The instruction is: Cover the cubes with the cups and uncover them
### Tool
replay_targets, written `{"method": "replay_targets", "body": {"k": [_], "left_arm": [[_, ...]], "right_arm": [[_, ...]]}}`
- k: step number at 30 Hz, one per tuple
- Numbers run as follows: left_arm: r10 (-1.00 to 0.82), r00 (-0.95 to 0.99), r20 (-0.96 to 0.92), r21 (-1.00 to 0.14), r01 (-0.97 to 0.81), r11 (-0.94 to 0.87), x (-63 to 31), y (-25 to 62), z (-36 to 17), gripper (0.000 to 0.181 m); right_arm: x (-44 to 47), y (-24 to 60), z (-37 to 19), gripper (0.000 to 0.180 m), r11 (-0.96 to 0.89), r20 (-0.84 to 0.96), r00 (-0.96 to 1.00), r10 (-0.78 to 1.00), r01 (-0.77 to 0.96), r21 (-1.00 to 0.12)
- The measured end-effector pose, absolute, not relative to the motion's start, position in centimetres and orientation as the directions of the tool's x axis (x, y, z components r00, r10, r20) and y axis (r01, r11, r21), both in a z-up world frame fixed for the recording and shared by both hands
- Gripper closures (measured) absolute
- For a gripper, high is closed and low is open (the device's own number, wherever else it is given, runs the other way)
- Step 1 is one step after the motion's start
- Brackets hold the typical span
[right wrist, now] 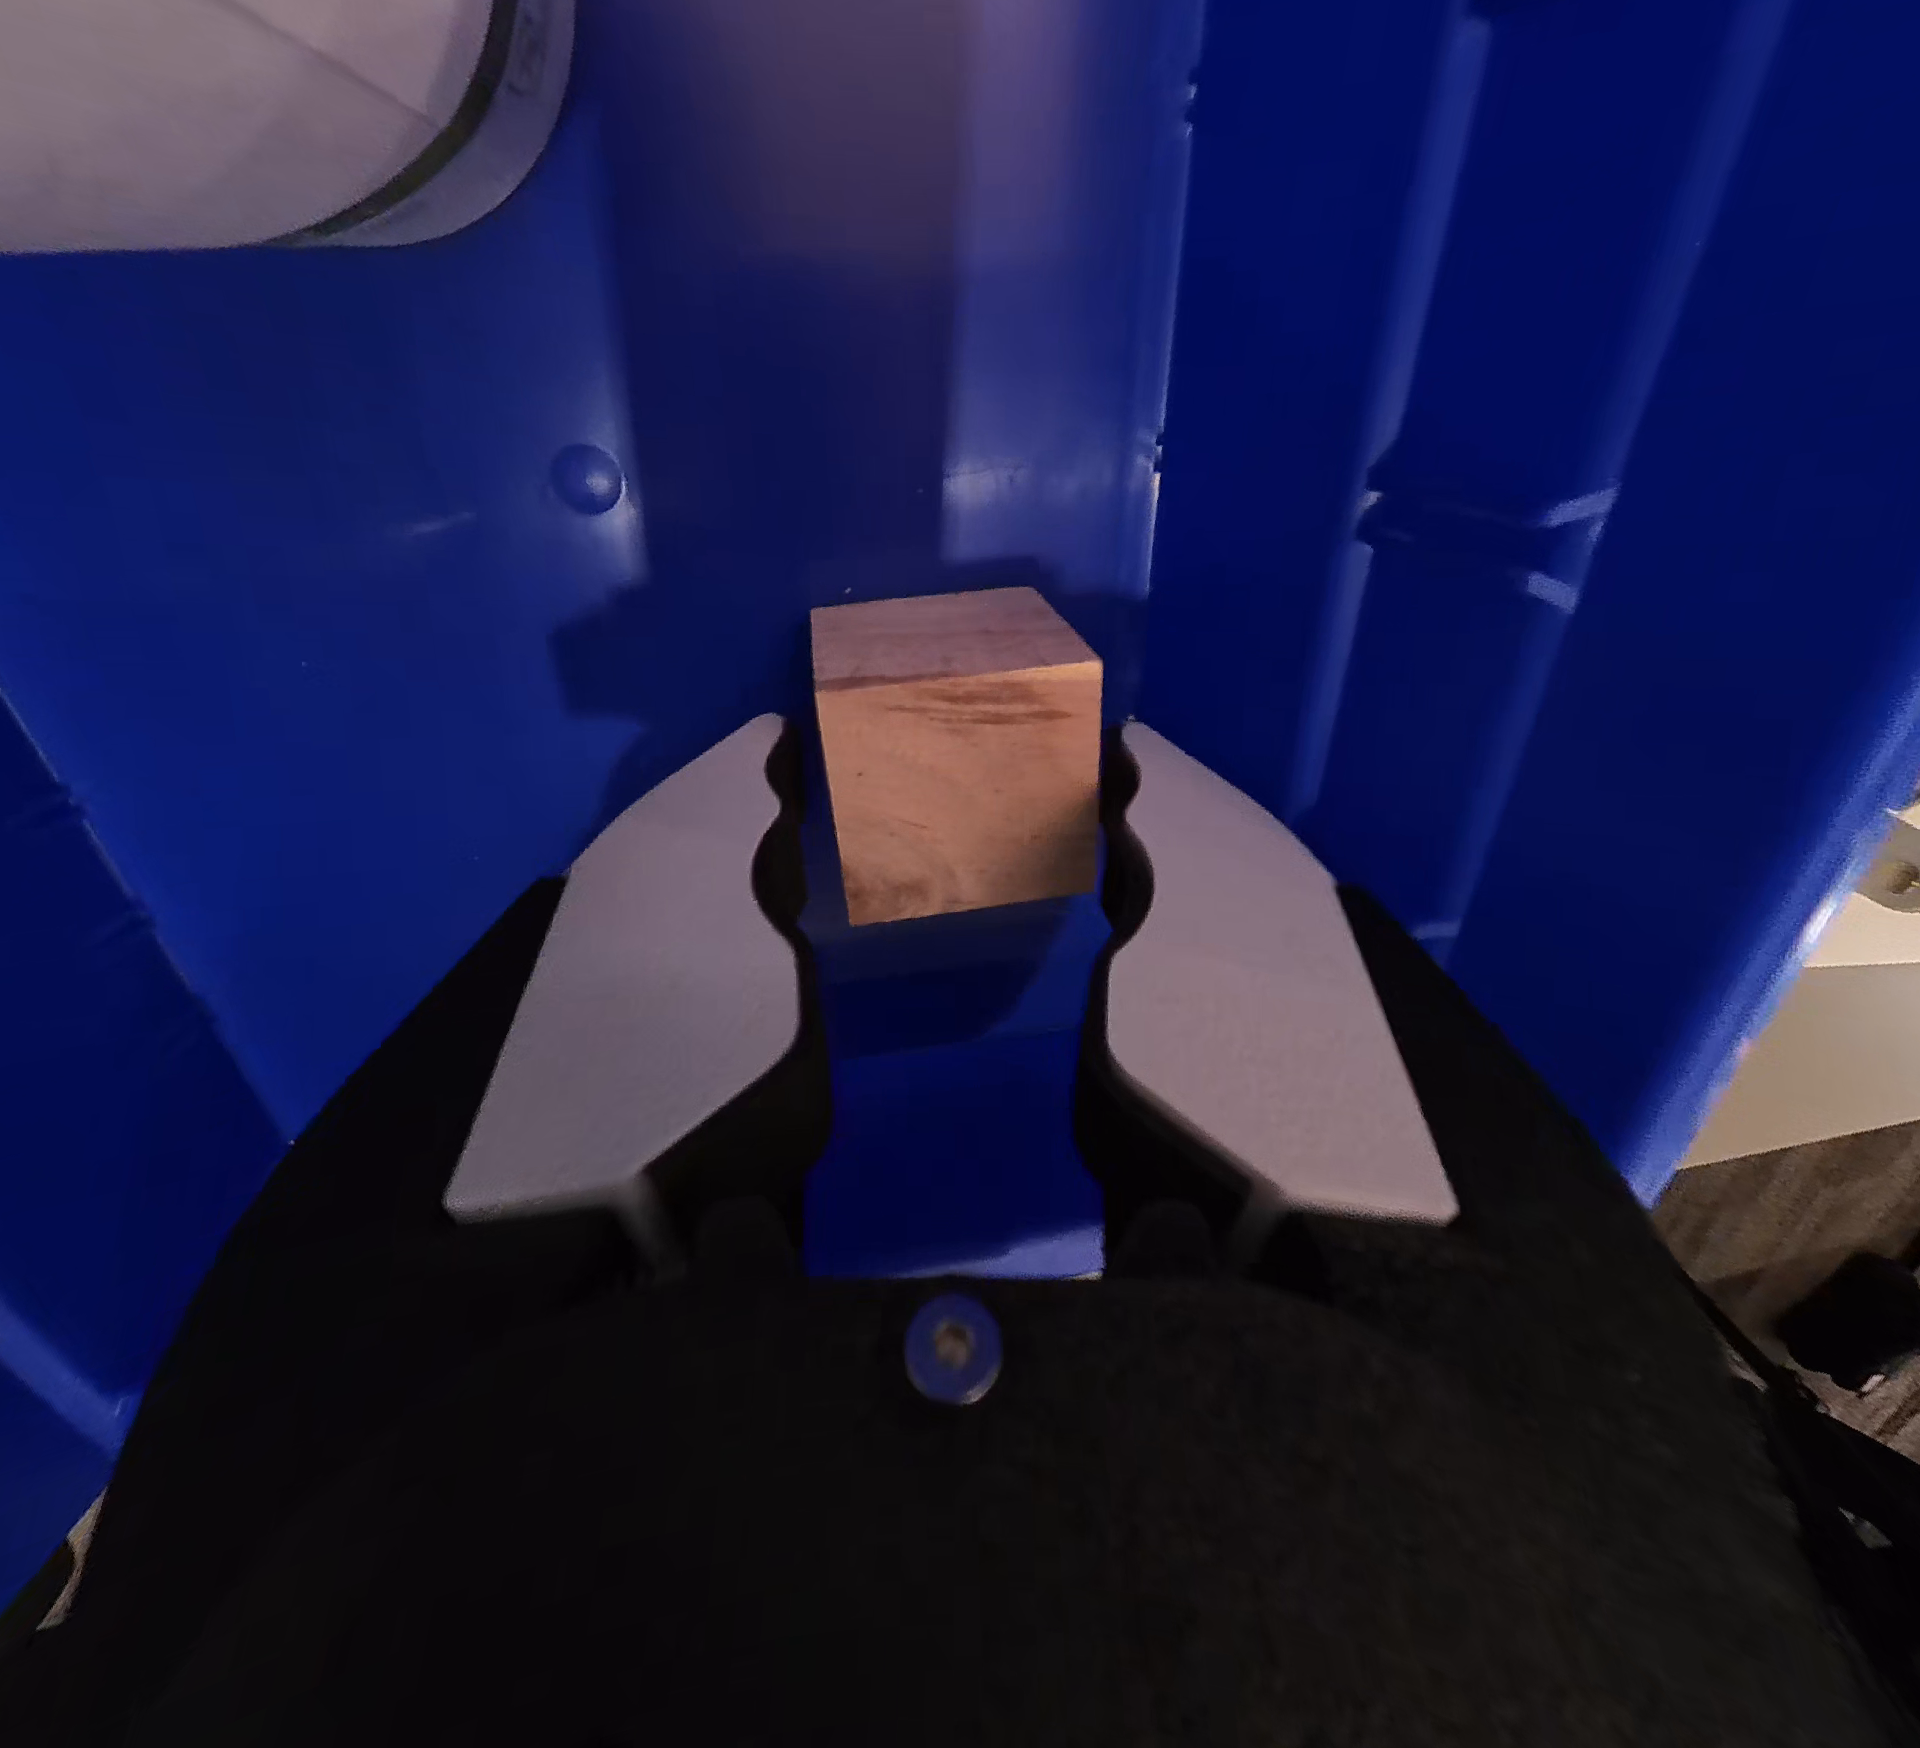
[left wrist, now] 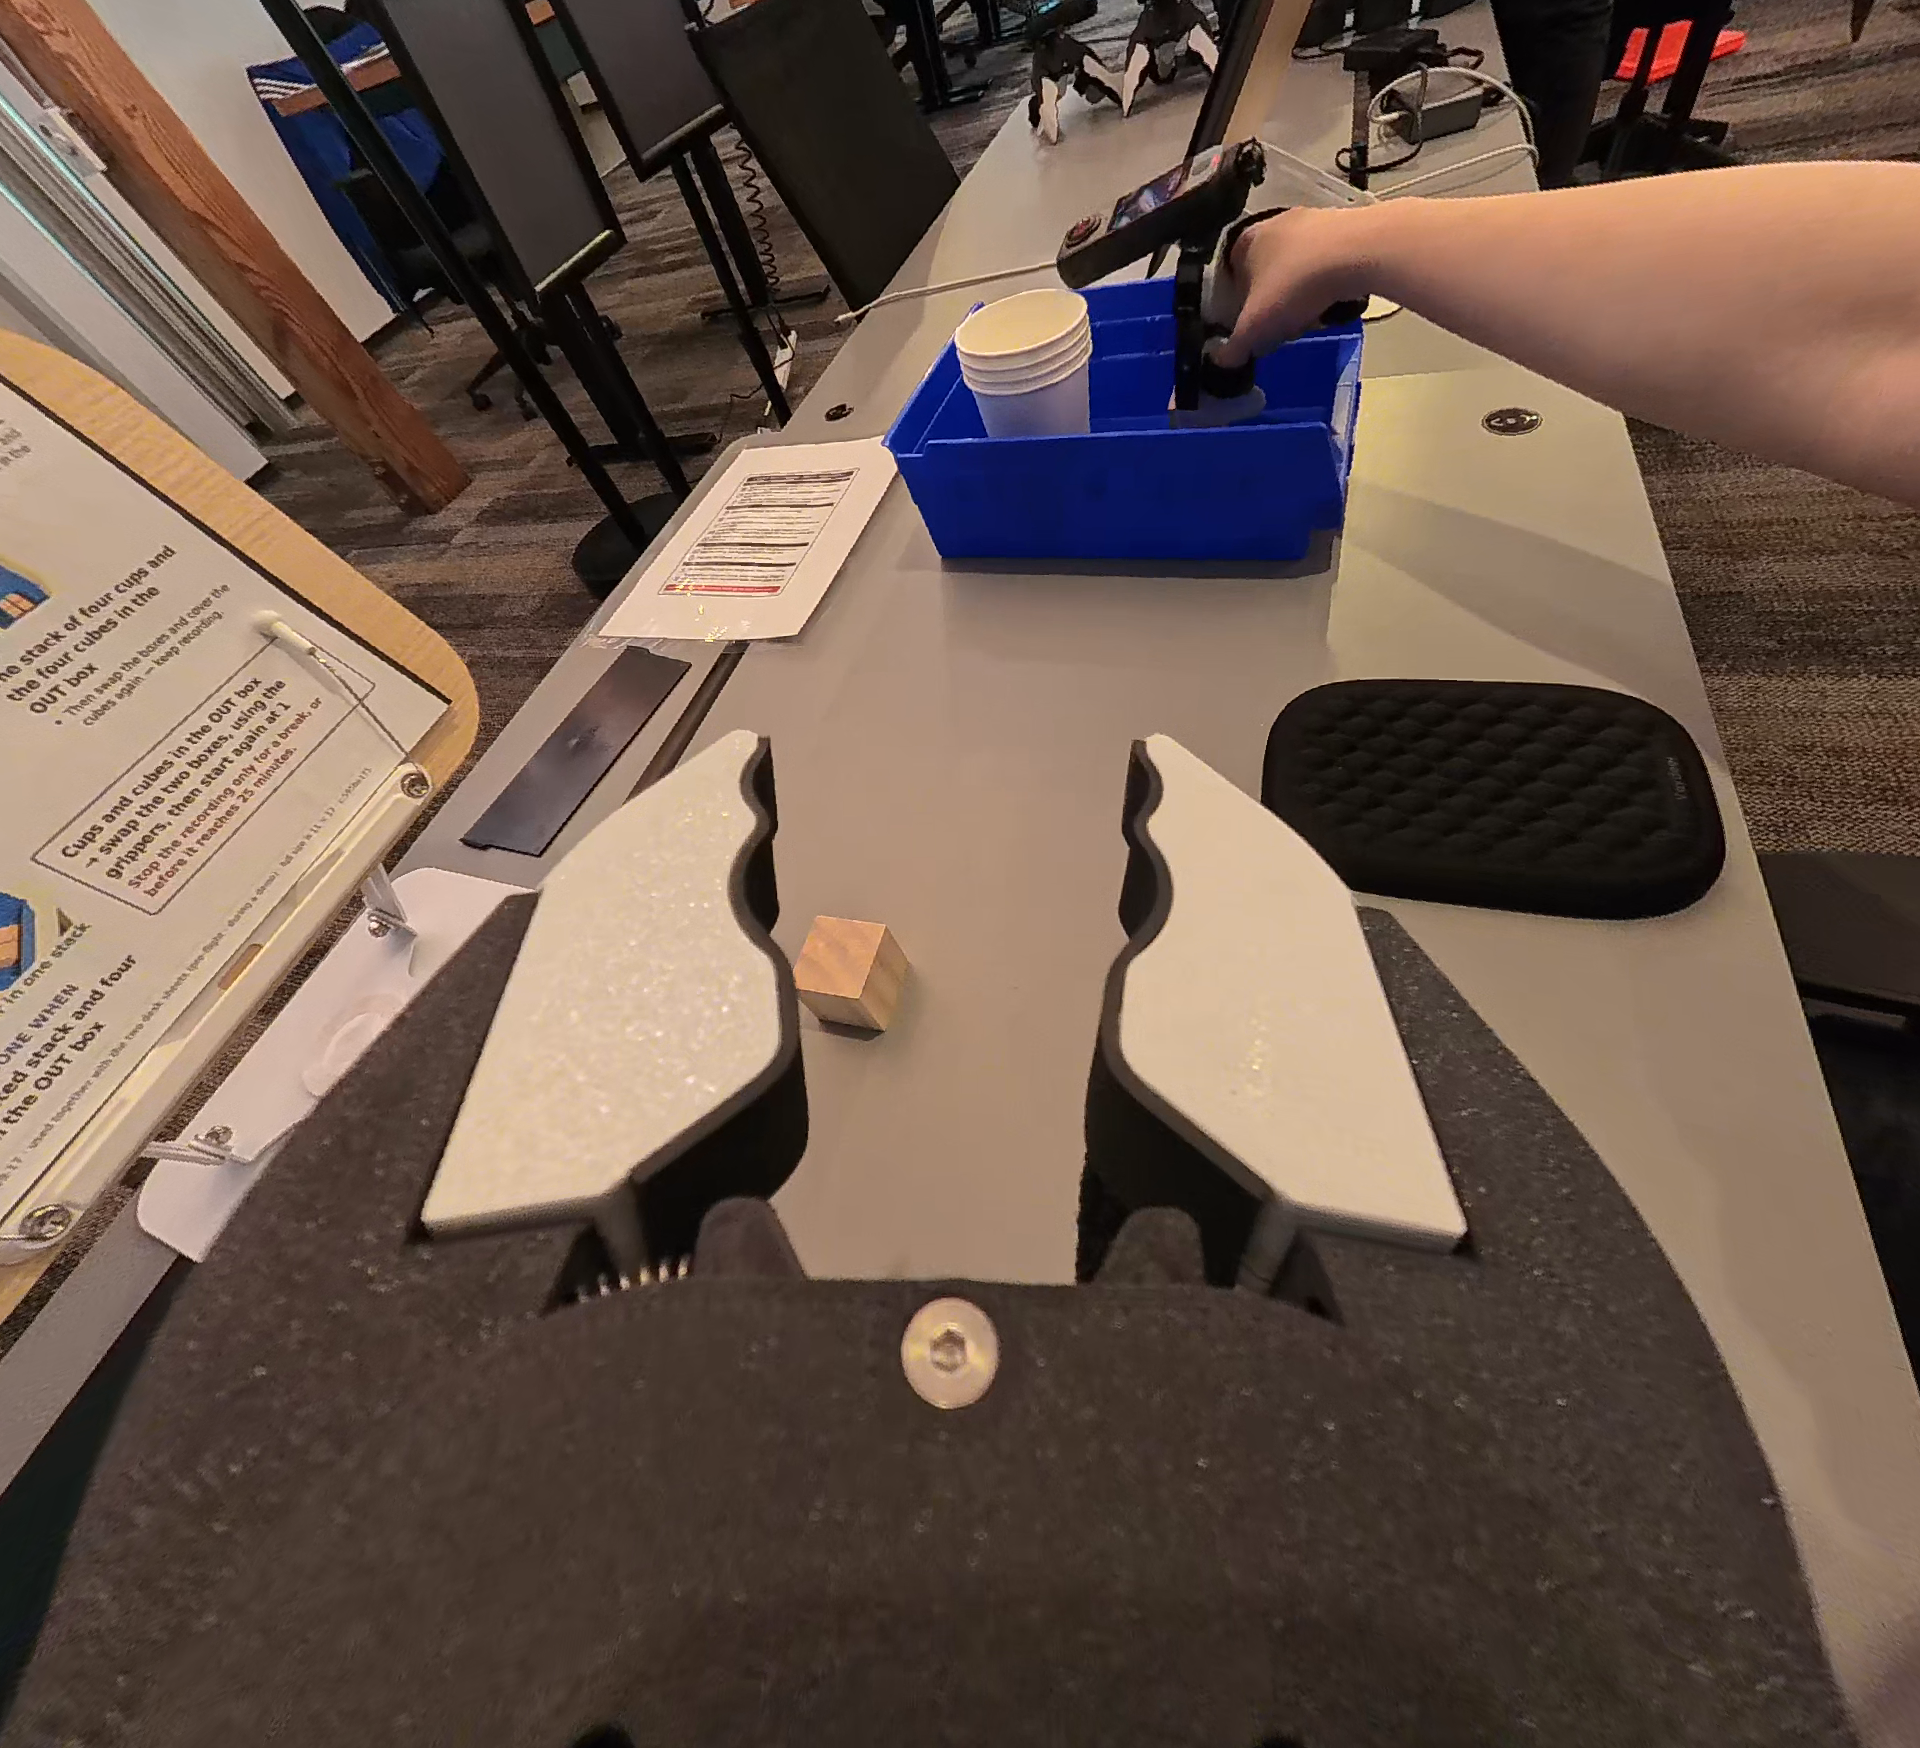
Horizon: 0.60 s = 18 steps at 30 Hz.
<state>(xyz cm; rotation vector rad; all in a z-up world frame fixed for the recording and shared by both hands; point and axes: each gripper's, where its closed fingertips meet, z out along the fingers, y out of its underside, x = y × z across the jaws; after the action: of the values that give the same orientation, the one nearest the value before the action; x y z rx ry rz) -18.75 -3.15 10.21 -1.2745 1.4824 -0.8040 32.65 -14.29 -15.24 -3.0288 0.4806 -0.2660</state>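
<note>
Pale wood with a faint grain: a small cube [left wrist: 850, 973] sits on the grey table [left wrist: 1039, 659], loose between the spread fingers of the left gripper [left wrist: 948, 768], nearer its left finger and touching neither. That gripper stands wide and holds nothing.

To its left a board [left wrist: 156, 763] with a rounded wooden edge leans up, carrying a printed instruction sheet under clear plastic; the print is legible black and red text. To the right lies a black quilted pad [left wrist: 1496, 794] with a small mark on its edge, too small to read. Farther on, a printed page [left wrist: 753, 540] in a clear sleeve lies flat beside a blue bin [left wrist: 1122, 493].

In the bin's left end stands a stack of white paper cups [left wrist: 1029, 368], upright, rims up. A hand [left wrist: 1299, 275] has the right gripper [right wrist: 954, 732] dipped into the bin's right part. In the right wrist view its fingers are drawn narrow around a second wooden cube [right wrist: 961, 784] against the bin's blue wall, the pads at both sides of the cube; the stack of cups shows at upper left.
</note>
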Motion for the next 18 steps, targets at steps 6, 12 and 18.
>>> {"method": "replay_targets", "body": {"k": [6, 12, 18], "left_arm": [[-0.967, 0.034, -0.254, -0.924, -0.302, 0.232, -19.2, -3.3, 10.7, 0.117], [-0.966, 0.039, -0.257, -0.93, -0.281, 0.237, -19.7, -3.4, 11.4, 0.117], [-0.964, 0.037, -0.263, -0.933, -0.263, 0.244, -20.0, -3.8, 11.9, 0.117]], "right_arm": [[32.0, -13.7, -13.6, 0.124, -0.938, 0.107, 0.941, -0.322, -0.302, -0.17], [29.4, -13.2, -9.0, 0.124, -0.894, -0.089, 0.936, -0.341, -0.352, -0.276], [26.1, -12.6, -2.3, 0.124, -0.875, -0.134, 0.963, -0.234, -0.269, -0.402]]}}
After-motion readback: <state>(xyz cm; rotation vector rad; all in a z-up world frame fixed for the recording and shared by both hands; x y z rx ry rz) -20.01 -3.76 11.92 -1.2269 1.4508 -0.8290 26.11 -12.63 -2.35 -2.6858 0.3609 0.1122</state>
